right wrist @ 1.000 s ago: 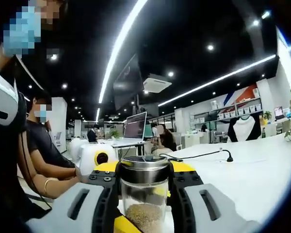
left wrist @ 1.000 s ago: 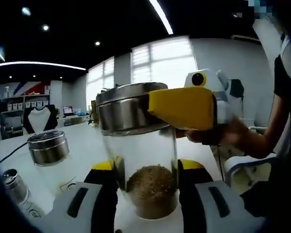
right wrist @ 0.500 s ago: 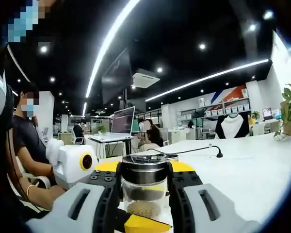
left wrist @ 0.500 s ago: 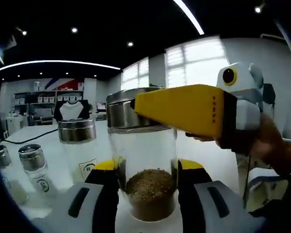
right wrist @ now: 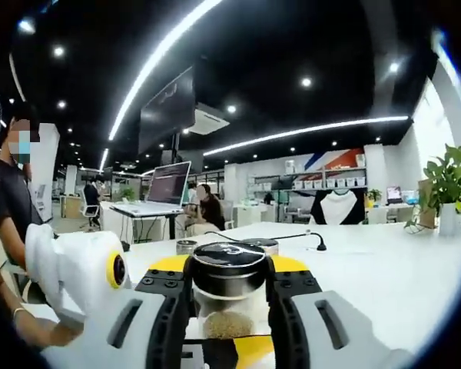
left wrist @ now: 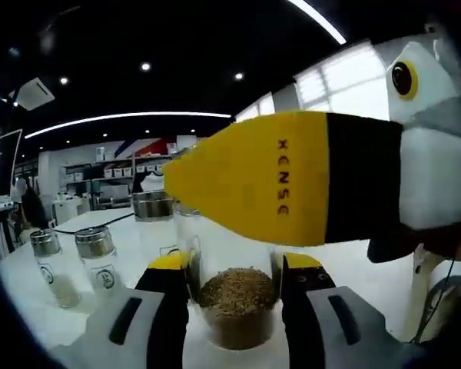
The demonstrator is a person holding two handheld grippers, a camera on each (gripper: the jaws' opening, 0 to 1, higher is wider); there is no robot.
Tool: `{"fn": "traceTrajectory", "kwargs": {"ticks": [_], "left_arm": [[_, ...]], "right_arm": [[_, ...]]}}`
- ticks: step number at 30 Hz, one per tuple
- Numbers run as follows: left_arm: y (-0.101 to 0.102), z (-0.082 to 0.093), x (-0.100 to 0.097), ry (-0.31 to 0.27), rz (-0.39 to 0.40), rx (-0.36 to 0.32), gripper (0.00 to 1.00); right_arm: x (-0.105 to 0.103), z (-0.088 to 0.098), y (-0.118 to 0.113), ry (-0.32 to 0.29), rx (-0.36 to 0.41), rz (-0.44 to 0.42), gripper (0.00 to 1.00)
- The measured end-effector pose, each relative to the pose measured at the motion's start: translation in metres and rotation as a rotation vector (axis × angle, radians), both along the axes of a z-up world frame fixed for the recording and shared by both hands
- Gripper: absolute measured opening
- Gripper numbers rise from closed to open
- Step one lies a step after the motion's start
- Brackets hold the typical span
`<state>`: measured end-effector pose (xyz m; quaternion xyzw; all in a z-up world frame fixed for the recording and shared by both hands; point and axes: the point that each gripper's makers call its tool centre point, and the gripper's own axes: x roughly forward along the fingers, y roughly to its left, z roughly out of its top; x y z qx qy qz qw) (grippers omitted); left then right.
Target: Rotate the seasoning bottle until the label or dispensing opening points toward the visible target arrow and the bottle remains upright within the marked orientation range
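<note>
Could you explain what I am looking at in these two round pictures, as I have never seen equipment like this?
A person holds a two-jaw gripper in each hand, and each carries a fisheye camera looking along its own jaws. In the left gripper view, the left gripper clamps the lower glass body of a seasoning bottle holding brown granules, while the yellow-and-black right gripper crosses in front. In the right gripper view, the right gripper clasps the same bottle just under its metal lid, and the white left gripper sits lower left. Several other shaker bottles stand on the white table. People sit at desks behind.
</note>
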<state>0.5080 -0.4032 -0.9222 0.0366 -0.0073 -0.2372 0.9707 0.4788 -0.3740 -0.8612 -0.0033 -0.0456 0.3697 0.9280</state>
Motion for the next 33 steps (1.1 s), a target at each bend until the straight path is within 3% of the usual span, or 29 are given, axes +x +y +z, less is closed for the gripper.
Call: {"fn": "traceTrajectory", "kwargs": {"ticks": [6,16,19,22,27,31,33], "left_arm": [[-0.001,-0.001,-0.003,0.011,0.011,-0.008,0.48],[0.0,-0.001,-0.006,-0.006,0.026,0.015,0.48],[0.001,0.001,-0.006,0.001,0.017,-0.01,0.49],[0.001,0.003,-0.007,-0.008,0.014,-0.019,0.48],[0.0,0.01,-0.009,-0.034,-0.02,0.003,0.48],[-0.009,0.025,-0.015,-0.048,-0.161,-0.084,0.47],[-0.01,0.03,-0.017,-0.052,-0.195,-0.094,0.47]], "right_arm": [[0.009,-0.005,0.001,0.016,0.018,-0.051,0.44],[0.019,-0.007,-0.003,0.022,0.033,-0.106,0.42],[0.019,-0.005,-0.003,0.012,0.03,-0.085,0.41],[0.015,-0.002,0.001,-0.02,-0.021,-0.022,0.4],[0.013,0.003,-0.002,-0.025,0.006,0.063,0.39],[0.005,0.012,-0.004,-0.03,0.053,0.17,0.39],[-0.001,0.015,-0.003,-0.044,0.058,0.233,0.39]]}}
